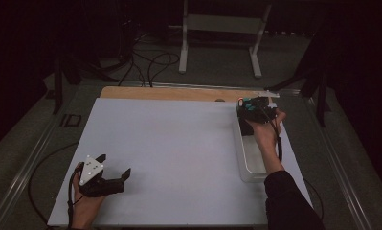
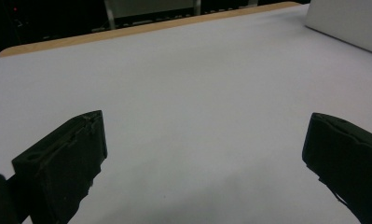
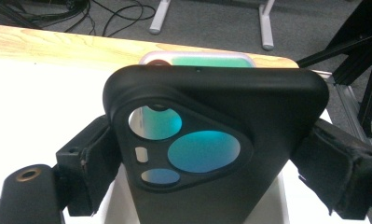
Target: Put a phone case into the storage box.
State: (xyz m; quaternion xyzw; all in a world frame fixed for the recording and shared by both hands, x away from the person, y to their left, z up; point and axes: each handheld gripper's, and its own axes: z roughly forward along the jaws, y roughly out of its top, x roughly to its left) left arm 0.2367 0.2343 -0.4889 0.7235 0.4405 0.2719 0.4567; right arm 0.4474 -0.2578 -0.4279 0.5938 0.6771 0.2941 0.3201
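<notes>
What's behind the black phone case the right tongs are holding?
Through the black phone case's camera cutouts and above its top edge, a teal object sits right behind it. The case covers most of that object. Below is the white tray.

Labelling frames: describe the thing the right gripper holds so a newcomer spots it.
Start at the clear bin along the white mat's right edge. At its far end the right gripper clamps a black phone case. Its rounded-triangle camera cutout, showing teal through the holes, sets it apart.
</notes>
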